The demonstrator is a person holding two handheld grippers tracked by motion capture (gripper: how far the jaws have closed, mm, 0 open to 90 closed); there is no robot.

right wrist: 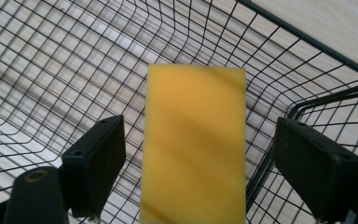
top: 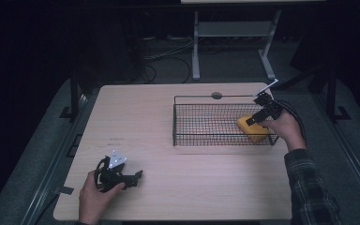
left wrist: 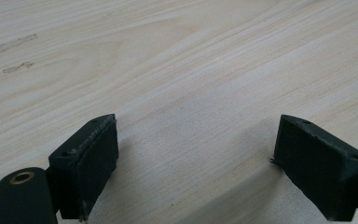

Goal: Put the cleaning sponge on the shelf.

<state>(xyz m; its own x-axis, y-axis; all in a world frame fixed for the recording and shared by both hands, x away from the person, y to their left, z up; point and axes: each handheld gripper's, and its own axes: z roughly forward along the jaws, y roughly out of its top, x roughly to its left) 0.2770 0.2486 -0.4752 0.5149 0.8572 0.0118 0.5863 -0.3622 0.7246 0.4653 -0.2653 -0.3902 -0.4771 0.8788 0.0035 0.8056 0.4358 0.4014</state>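
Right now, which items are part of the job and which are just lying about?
In play:
- yellow block, inside the basket, between the open jaws, untouched
- wire basket
- right gripper, over the basket's right end

Idle:
- left gripper, open, over bare table
- white stand behind the table

We see a yellow rectangular sponge point(right wrist: 193, 144) lying flat on the floor of a black wire basket point(top: 201, 138), at the basket's right end near its corner, and the basket stands on the far right part of the table.
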